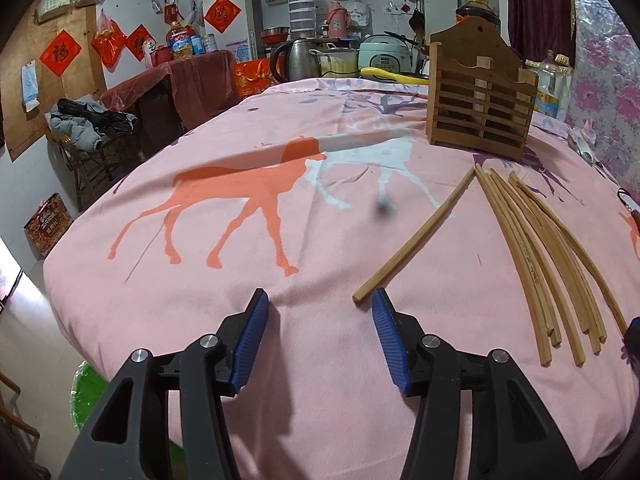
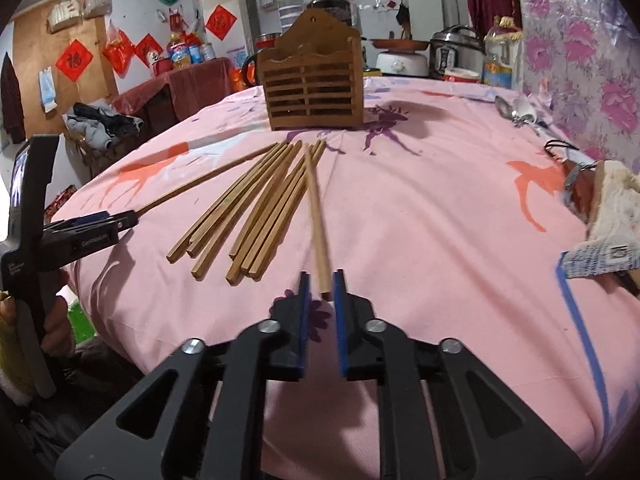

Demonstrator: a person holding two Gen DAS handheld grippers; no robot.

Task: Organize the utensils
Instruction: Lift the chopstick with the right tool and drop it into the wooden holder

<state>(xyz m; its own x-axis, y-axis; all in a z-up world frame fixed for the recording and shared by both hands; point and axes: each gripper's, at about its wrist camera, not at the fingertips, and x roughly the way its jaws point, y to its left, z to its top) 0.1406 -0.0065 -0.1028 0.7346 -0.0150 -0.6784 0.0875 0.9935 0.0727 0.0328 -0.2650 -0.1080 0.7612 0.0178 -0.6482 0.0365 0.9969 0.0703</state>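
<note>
- Table under a pink cloth (image 1: 320, 340) printed with orange and white deer; chopsticks lie on it, a slatted wooden holder (image 1: 480, 108) stands upright at the far side
- Left gripper (image 1: 320, 308): low over bare cloth, jaws apart, nothing between the blue pads; seen from the right wrist view it sits at the table's left edge, a hand (image 2: 56, 320) wrapped round its handle
- Lone chopstick (image 1: 416, 236): flat on the cloth, diagonal, its near end just beside the left gripper's right pad, apart from it; far end points toward the holder
- Bundle of chopsticks (image 1: 548, 264): to the right of the lone one, fanned loosely, far ends gathered close in front of the holder, near ends spread
- Right gripper (image 2: 320, 284): jaws narrowly parted, the near end of one chopstick (image 2: 316, 216) between the blue pads; pads look just clear of it on both sides, contact cannot be confirmed; that stick runs straight ahead toward the holder, just right of the bundle, slightly blurred
- Far right of table: metal spoons (image 2: 516, 114) by the floral wall covering, a fuzzy cream-coloured item (image 2: 616, 204) at the frame edge
- Behind the table: kettle (image 1: 298, 58), rice cooker (image 1: 386, 56), bottles, red paper squares on the wall
</note>
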